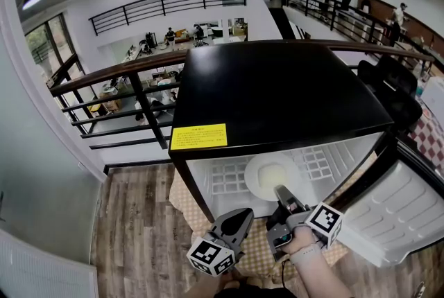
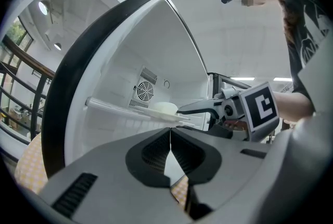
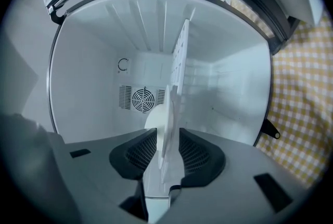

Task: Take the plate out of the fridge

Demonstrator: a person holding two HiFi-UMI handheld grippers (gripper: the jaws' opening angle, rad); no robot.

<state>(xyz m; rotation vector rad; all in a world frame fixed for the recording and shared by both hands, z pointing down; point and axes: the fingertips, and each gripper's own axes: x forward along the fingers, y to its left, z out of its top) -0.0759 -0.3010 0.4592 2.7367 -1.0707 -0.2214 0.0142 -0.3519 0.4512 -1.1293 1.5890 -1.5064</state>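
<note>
My left gripper (image 1: 243, 215) hangs idle at about 6 o'clock in the head view, outside the fridge (image 1: 277, 95), with its jaws pressed together on nothing. Its own view shows only a closed seam with the yellow checked cloth (image 2: 179, 194) below.

Just to its 1 o'clock, the white plate (image 1: 267, 175) lies on the white wire shelf (image 1: 225, 179) in the open compartment, near the front edge. My right gripper (image 1: 281, 190) reaches in from 5 o'clock and its jaws look clamped on the plate's near rim (its view is rolled sideways, so the plate (image 3: 164, 129) reads as an upright sliver between the pads). The shelf (image 3: 179, 61) runs on behind it in the same line. The door (image 1: 395, 213) is swung wide at 4 o'clock.

My worry is the grip. It holds a thin rim only, so the far side could sag and slip from the pads once it leaves the shelf. I also cannot rule out that the lower jaw has caught the shelf's front wire, in which case pulling would drag the shelf with it. A tilt on the way out could knock the plate against the door frame
</note>
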